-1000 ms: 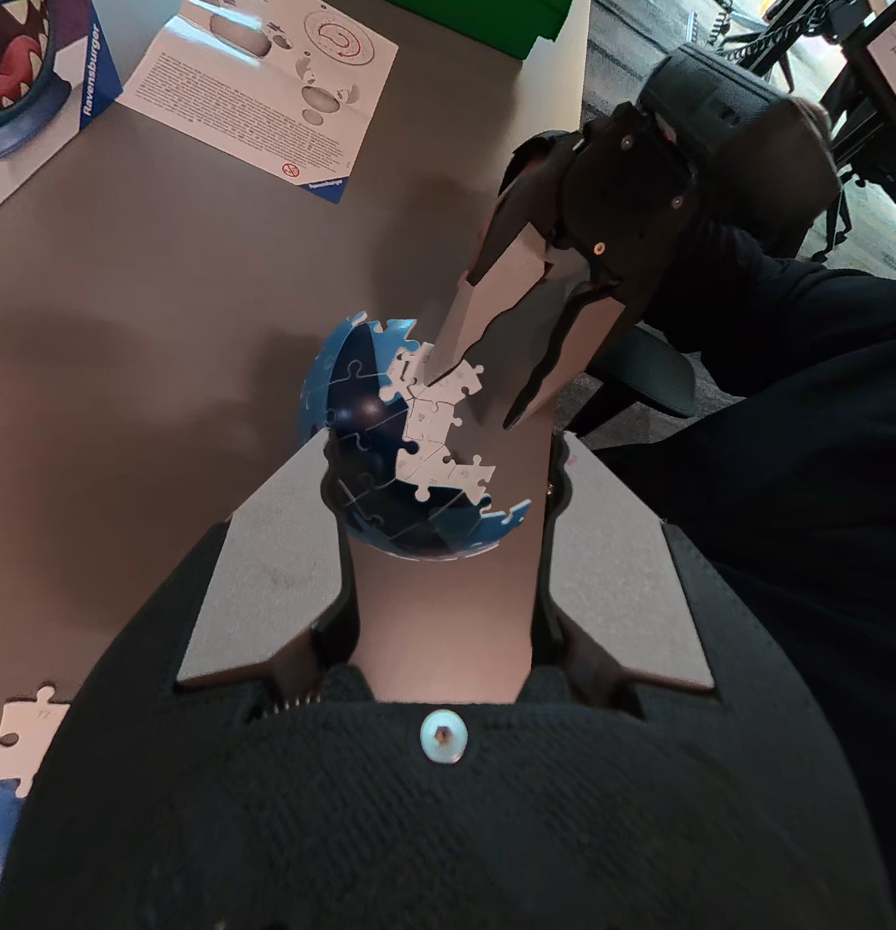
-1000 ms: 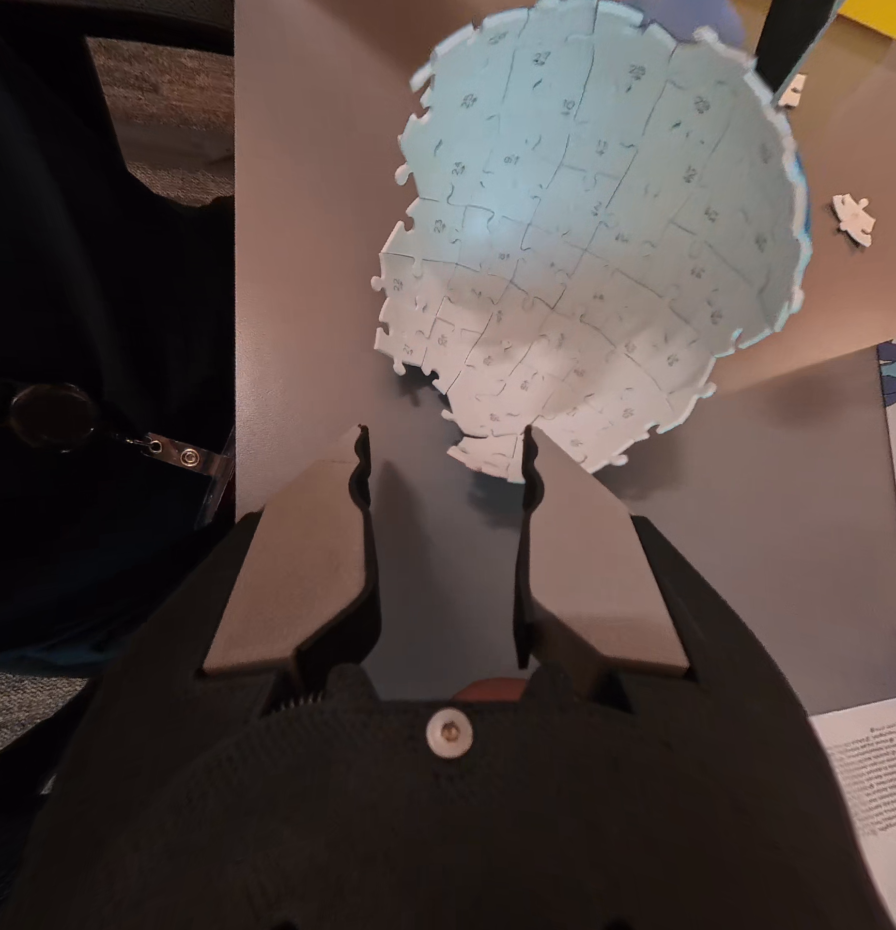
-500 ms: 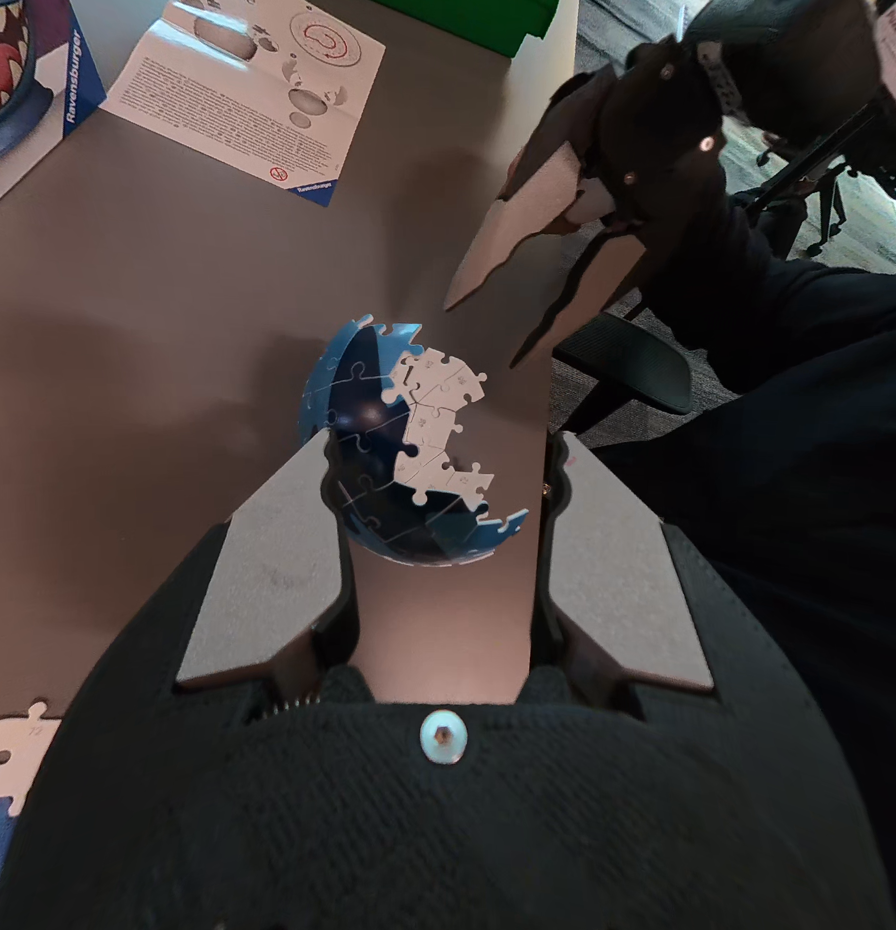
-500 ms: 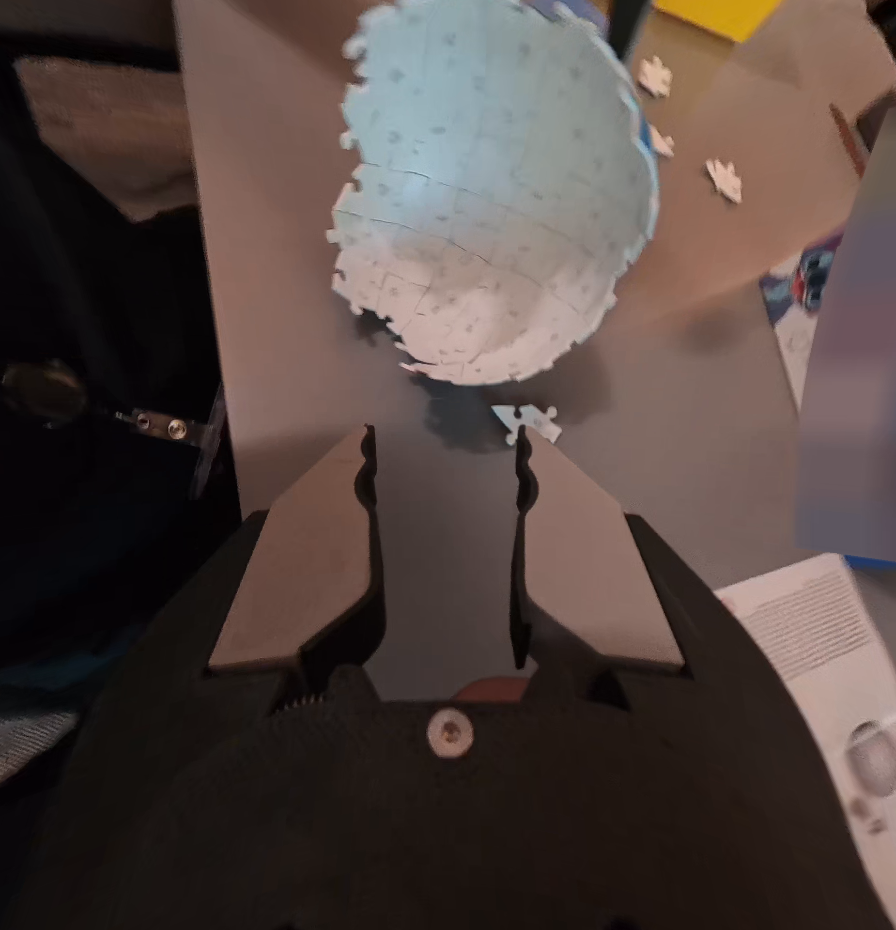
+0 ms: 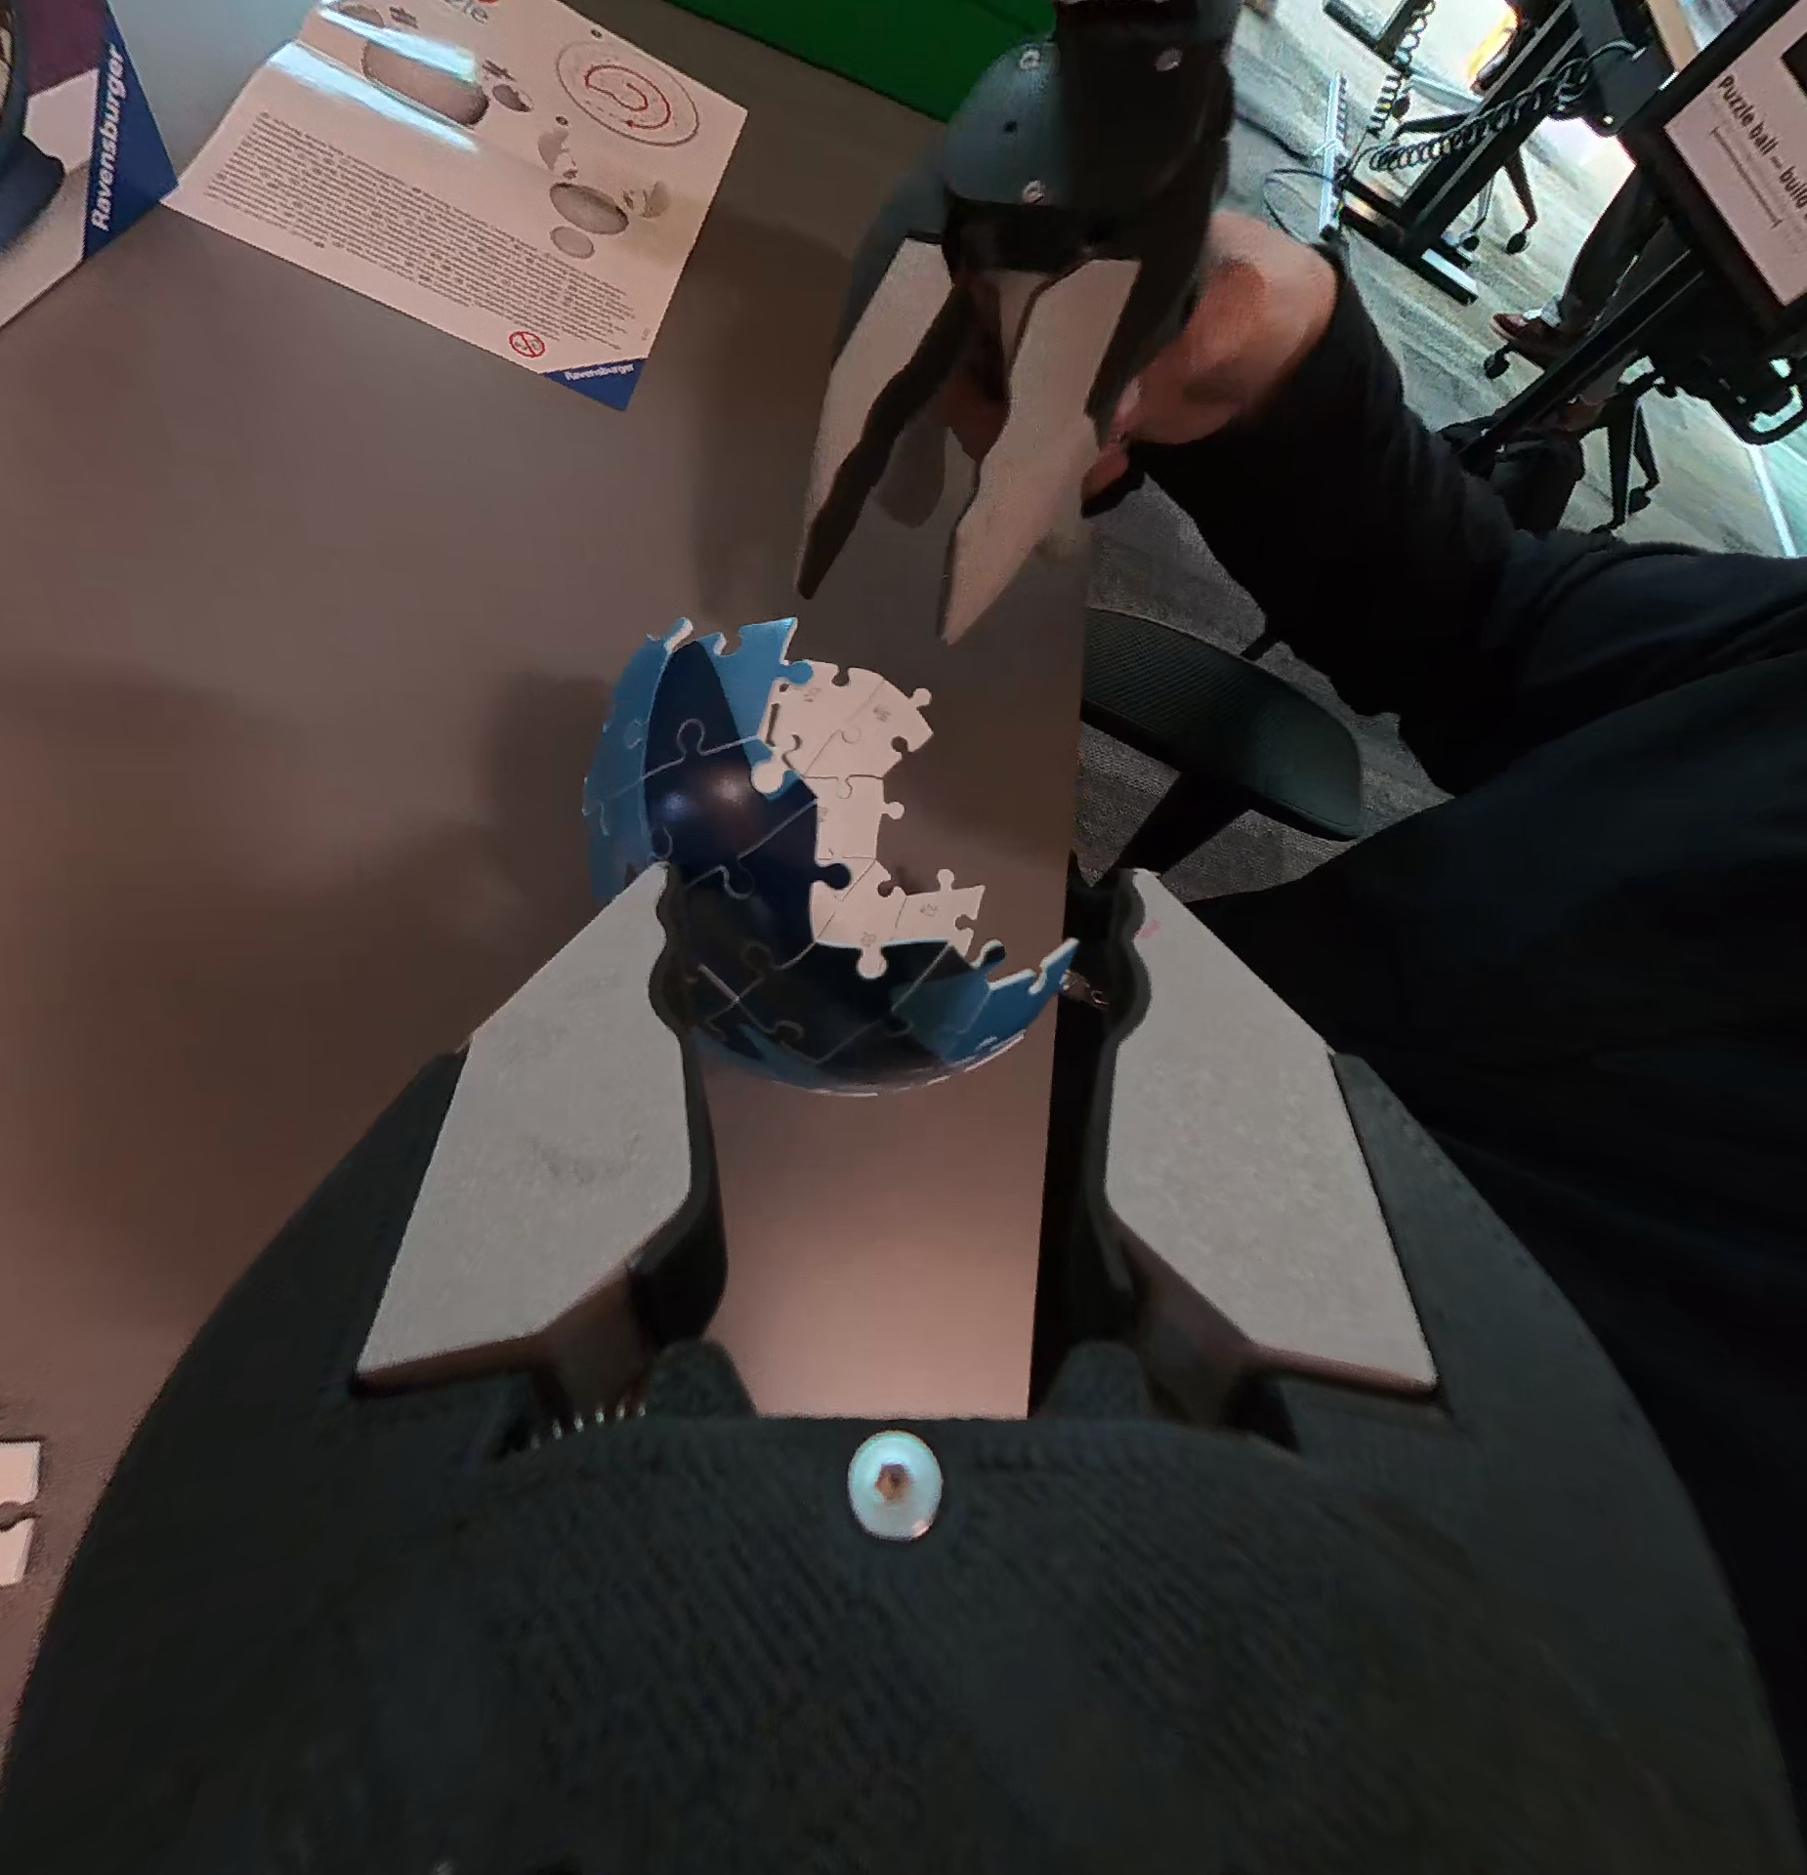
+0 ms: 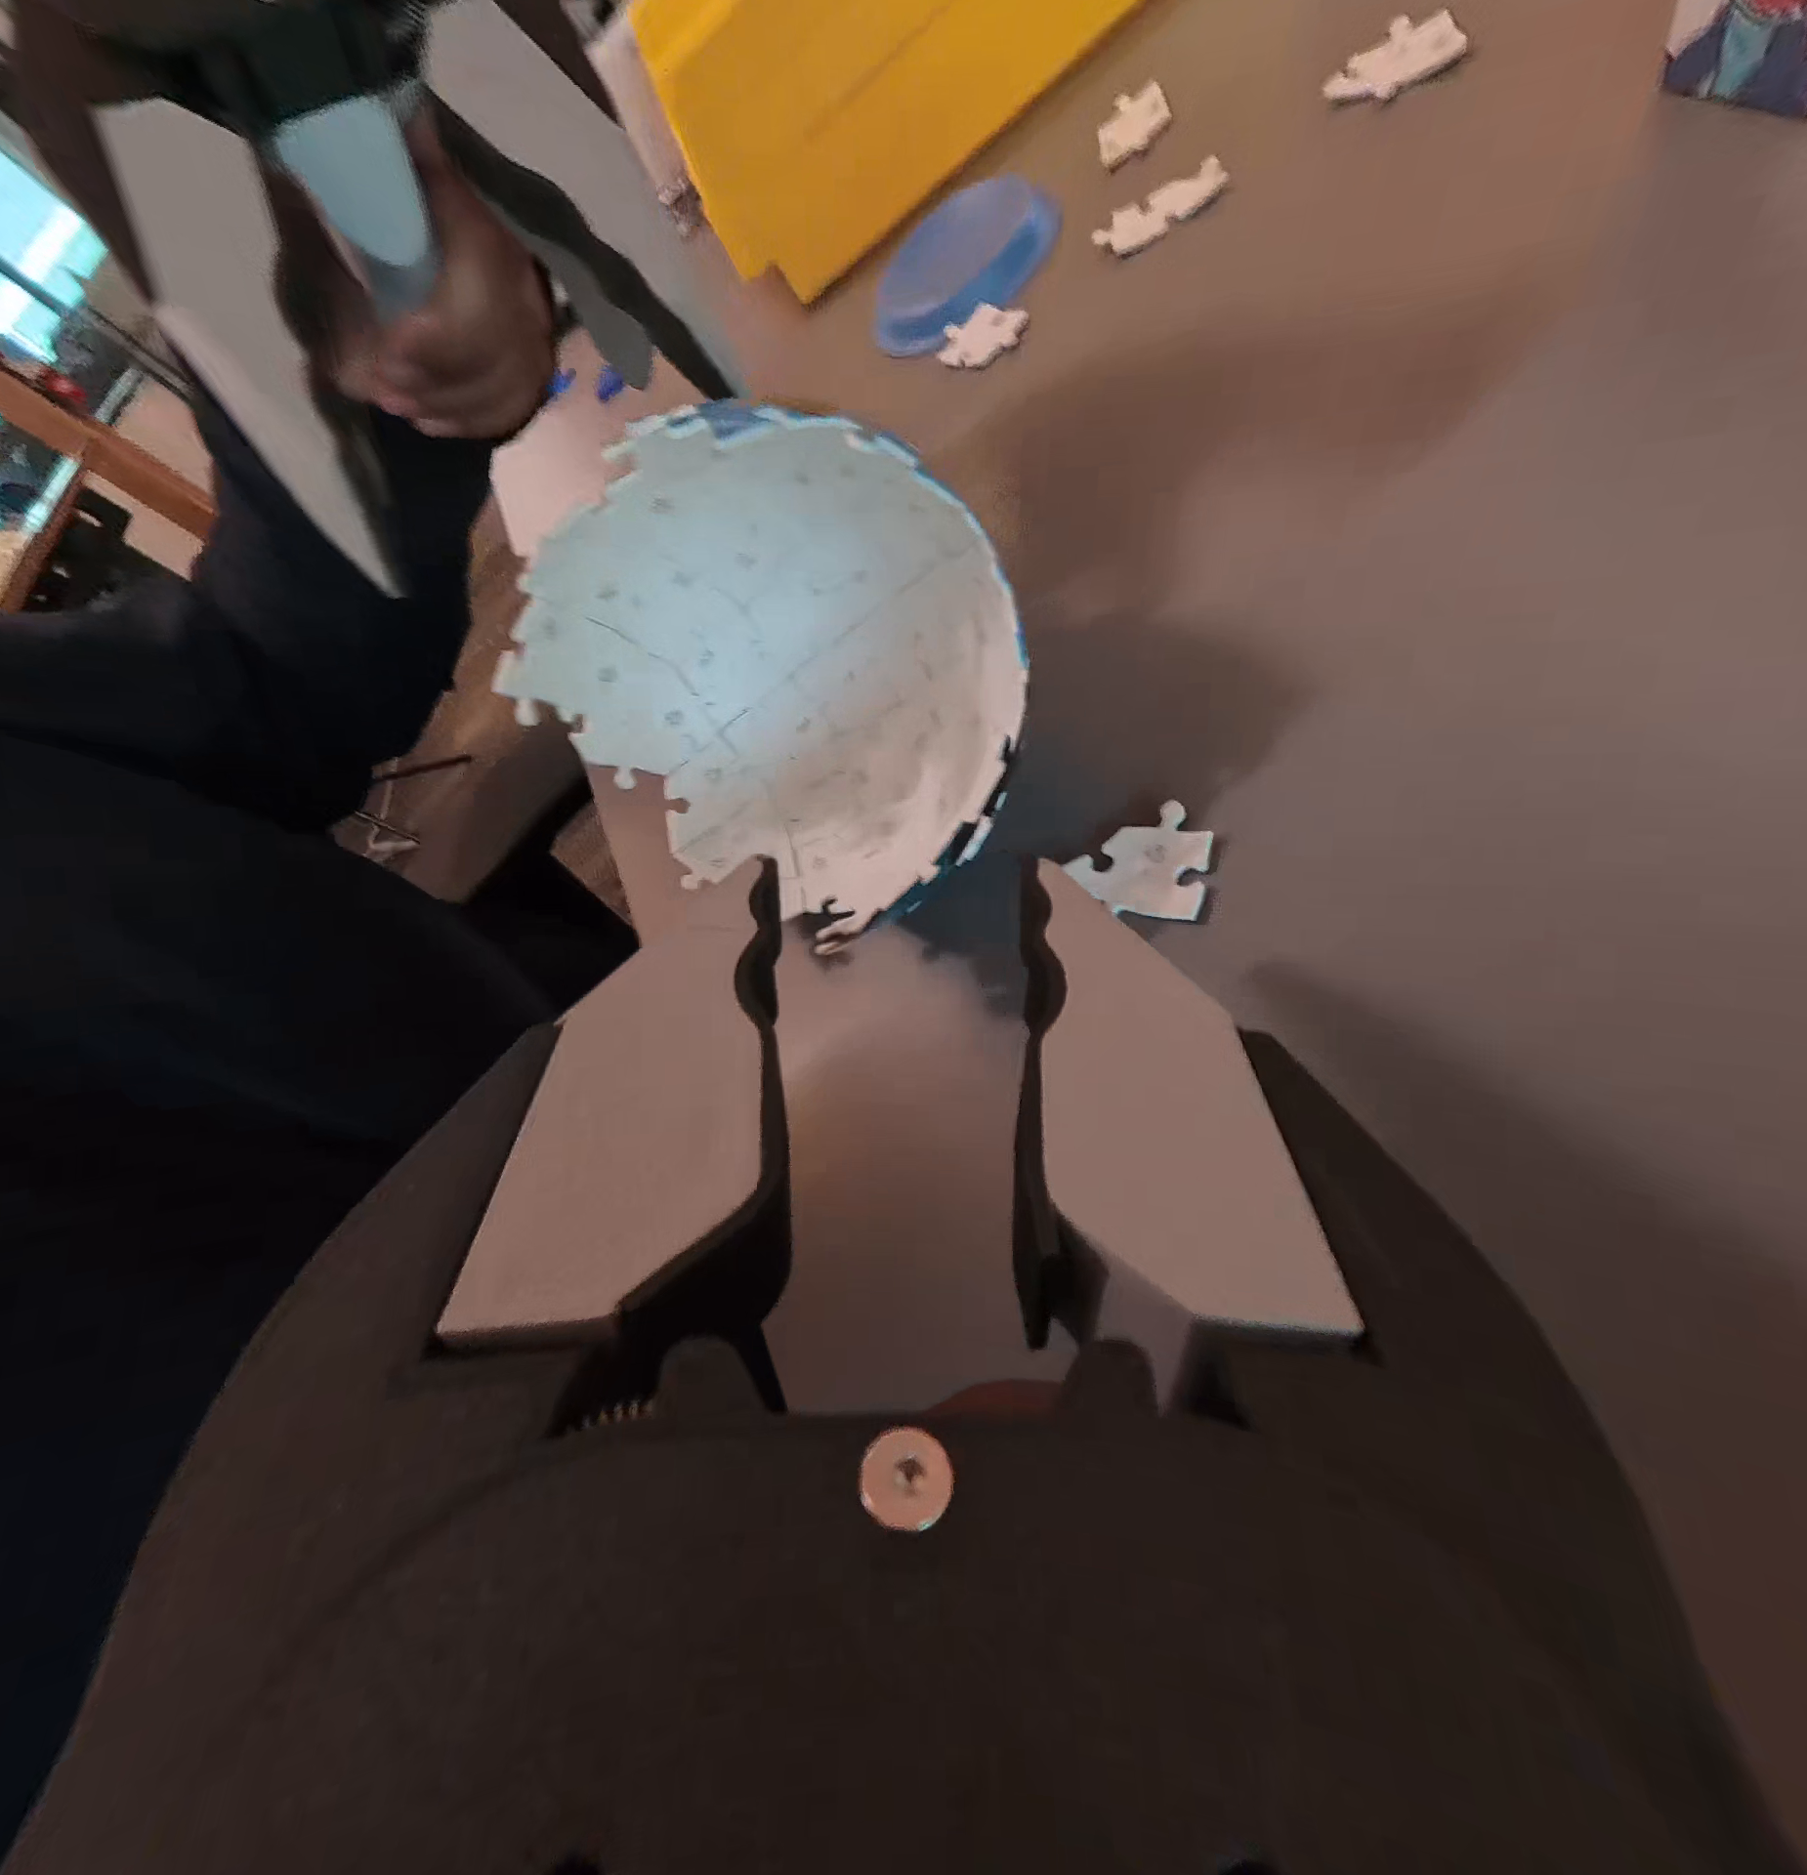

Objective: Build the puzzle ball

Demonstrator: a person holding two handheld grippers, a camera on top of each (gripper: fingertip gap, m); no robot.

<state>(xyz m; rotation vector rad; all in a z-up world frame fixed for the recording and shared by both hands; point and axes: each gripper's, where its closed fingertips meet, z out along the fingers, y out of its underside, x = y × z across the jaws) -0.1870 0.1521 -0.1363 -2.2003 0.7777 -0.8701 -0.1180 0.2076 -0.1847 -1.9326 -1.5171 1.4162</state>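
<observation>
The puzzle ball [image 5: 737, 812] is a partly built shell, blue outside and white inside, with a jagged open rim. My left gripper [image 5: 889, 913] is shut on it across its width and holds it above the grey table. In the right wrist view the white inside of the ball [image 6: 778, 660] faces me. My right gripper [image 6: 899, 903] is open and empty, a short way back from the ball's lower rim. It also shows in the left wrist view [image 5: 884, 609], above the ball and apart from it. One loose white piece [image 6: 1148, 873] lies on the table beside the ball.
An instruction sheet [image 5: 463, 193] and the puzzle box [image 5: 57, 132] lie at the far left. A yellow box [image 6: 859, 122], a blue dish [image 6: 970, 264] and several loose pieces [image 6: 1163, 218] lie beyond the ball. The table edge [image 5: 1072, 710] and a chair [image 5: 1224, 731] are close by. The grippers' ends are close to 11 cm from one another. The loose white piece [image 6: 1148, 873] sits 6 cm or so from the ends of my right fingers.
My right gripper has left the ball's white pieces and pulled up and away, still open. The left gripper has kept hold of the ball. A loose piece now shows on the table.
</observation>
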